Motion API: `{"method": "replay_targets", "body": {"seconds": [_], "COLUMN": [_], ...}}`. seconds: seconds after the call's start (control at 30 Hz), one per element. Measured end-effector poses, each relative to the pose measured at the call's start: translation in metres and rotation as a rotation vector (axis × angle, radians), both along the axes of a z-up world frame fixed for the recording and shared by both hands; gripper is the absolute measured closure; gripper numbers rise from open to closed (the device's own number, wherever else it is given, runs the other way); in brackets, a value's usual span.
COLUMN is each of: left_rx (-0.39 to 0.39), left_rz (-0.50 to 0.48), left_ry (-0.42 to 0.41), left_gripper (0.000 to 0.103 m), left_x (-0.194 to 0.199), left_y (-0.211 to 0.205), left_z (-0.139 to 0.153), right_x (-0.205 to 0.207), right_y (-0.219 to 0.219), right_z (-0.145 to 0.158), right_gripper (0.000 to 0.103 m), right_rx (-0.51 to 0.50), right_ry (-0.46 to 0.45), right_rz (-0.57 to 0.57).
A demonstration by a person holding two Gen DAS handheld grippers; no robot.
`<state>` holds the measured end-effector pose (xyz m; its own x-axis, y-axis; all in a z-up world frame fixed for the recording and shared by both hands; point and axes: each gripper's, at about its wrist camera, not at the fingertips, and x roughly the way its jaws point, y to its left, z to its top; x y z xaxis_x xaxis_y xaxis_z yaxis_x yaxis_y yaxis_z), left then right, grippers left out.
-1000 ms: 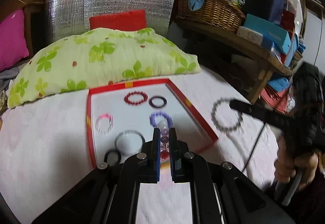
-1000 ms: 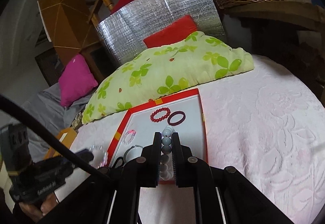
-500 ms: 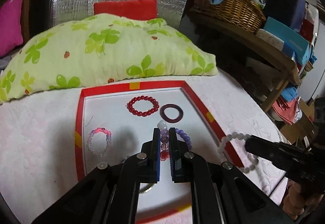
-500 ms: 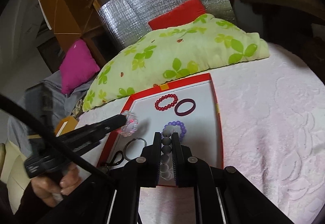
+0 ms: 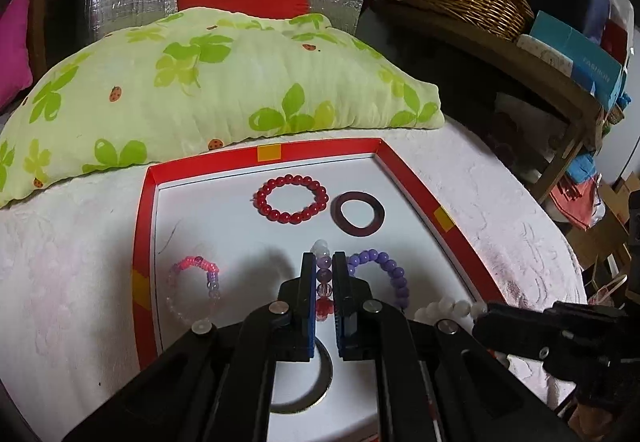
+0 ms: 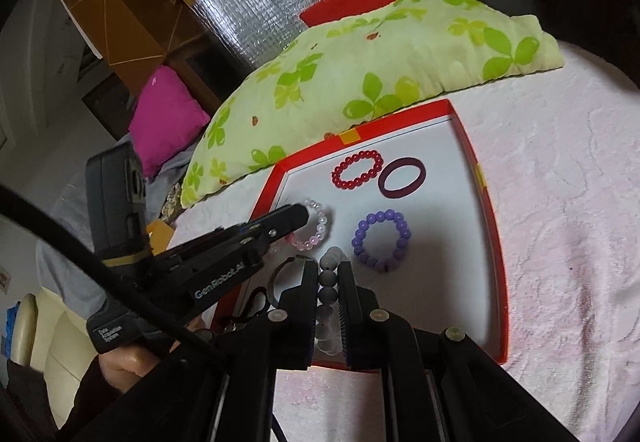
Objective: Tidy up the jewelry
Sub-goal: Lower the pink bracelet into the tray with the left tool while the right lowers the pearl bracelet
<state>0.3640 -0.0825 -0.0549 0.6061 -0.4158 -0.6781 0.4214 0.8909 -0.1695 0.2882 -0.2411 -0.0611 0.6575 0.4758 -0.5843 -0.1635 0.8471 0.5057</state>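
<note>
Both tools over the red-rimmed tray (image 5: 408, 177), which sits on a pink-white textured bedspread (image 6: 560, 201); all places below are taken from the tray.

Left tool (image 5: 323, 266): jaws narrow, clamped on a mixed-bead bracelet (image 5: 323, 276) with clear, purple and red beads, held above the tray's middle.

Right tool (image 6: 329, 274): jaws narrow, gripping a grey-and-white bead bracelet (image 6: 329, 282) over the tray's near edge. In my left view this bracelet's white beads show at the tray's right rim.

On the tray floor:
- red bead bracelet (image 5: 291, 198), far side
- dark maroon ring bangle (image 5: 359, 212), just right of the red one
- purple bead bracelet (image 6: 381, 241), middle-right
- pink and clear bead bracelet (image 5: 193, 288), left side
- thin metal hoop (image 5: 320, 374), near edge, partly hidden by my left tool

Beyond the tray's far edge: green leaf-print pillow (image 5: 200, 89).

Writing I can read: "GenRobot.AI" on the left tool's body in the right view; "Data Collection System" lower on its handle, small and only just legible; "FASHION" on a teal box (image 5: 576, 53) on the shelf far right of the tray.
</note>
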Motion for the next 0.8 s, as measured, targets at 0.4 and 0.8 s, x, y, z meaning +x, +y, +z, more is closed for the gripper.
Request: {"method": "replay_targets", "body": {"seconds": [0.4, 0.8], "left_rx": [0.103, 0.183], "left_rz": [0.033, 0.030], "left_ry": [-0.004, -0.032], "left_gripper": [0.095, 0.095], "left_x": [0.012, 0.008], "left_y": [-0.012, -0.020], "left_z": [-0.011, -0.015], "right_x": [0.005, 0.014], "right_y": [0.001, -0.004], "right_z": [-0.010, -0.019], "right_gripper": [0.092, 0.092], "right_rx": [-0.037, -0.078], "right_ry": [0.037, 0.060], "right_rz": [-0.016, -0.058]}}
